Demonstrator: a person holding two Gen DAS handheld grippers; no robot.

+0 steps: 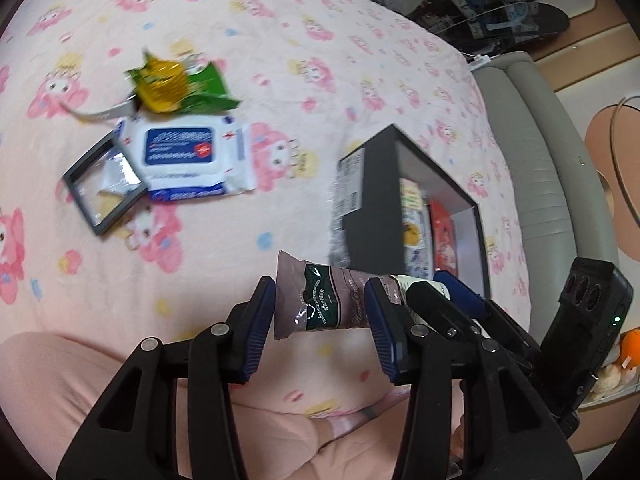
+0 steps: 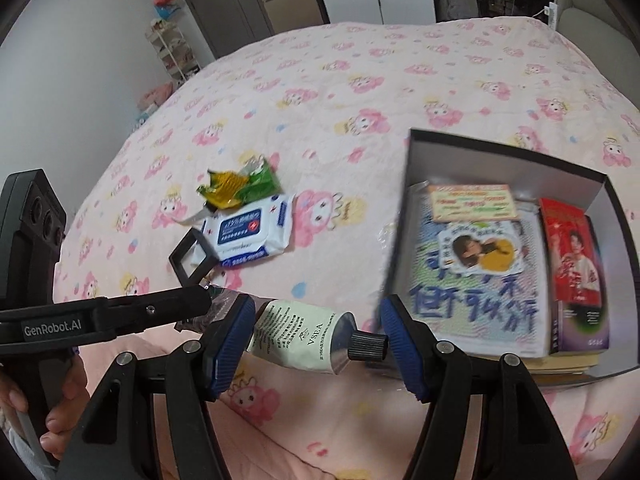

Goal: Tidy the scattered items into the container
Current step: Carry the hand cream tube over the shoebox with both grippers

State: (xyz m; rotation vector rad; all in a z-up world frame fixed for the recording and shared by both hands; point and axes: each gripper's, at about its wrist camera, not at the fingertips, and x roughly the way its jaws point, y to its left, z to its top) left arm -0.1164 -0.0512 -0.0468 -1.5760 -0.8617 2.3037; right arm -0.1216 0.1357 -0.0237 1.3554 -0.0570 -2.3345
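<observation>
Both tools clamp tubes crosswise: left tool (image 1: 320, 328) the mauve tube (image 1: 320, 300), right tool (image 2: 318, 340) the pale tube (image 2: 304, 334); we note the box (image 2: 500, 152) just ahead-right.

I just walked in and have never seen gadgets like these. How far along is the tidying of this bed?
Partly done. The black box already holds booklets and cards. In hand: the left gripper holds a mauve hand cream tube, and the right gripper a pale green tube, both lifted off the bedspread. Left on the bed: the wipes pack, the green snack wrapper and a small black frame.
</observation>
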